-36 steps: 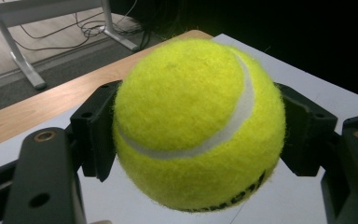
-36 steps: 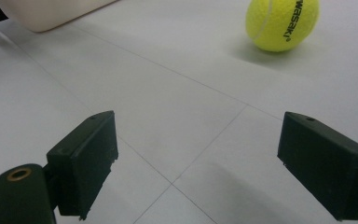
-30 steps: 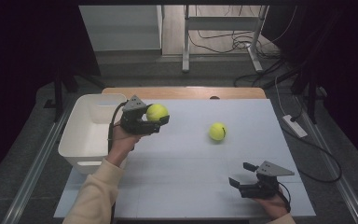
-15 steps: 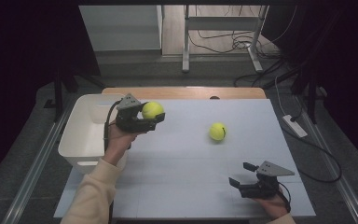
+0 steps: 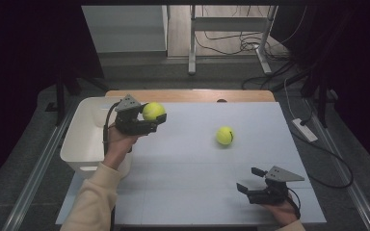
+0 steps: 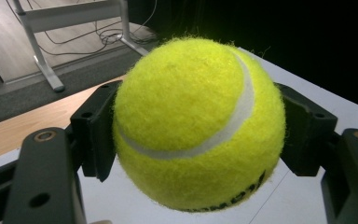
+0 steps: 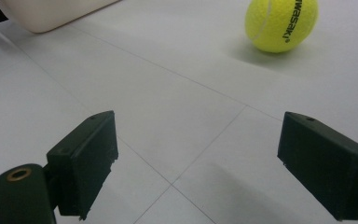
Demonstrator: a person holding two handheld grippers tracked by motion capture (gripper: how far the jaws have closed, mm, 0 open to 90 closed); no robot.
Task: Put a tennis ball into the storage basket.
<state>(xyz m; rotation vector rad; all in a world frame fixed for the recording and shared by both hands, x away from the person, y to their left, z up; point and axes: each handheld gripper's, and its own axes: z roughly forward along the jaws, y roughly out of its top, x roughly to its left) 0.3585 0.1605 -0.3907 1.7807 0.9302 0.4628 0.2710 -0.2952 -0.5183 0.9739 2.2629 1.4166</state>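
Left gripper [image 5: 150, 120] clamps a tennis ball [image 5: 153, 111] beside the white bin [image 5: 79, 144]; right gripper [image 5: 250, 179] rests wide open; second ball [image 5: 225, 135] lies between.

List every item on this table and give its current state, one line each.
Left tongs: shut on a tennis ball, held above the table.
Held tennis ball: clamped between both jaws, off the surface.
Second tennis ball: resting loose on the table, untouched.
Right tongs: open, empty, low near the table's front edge.
White bin: upright at the table's left edge; contents not visible.
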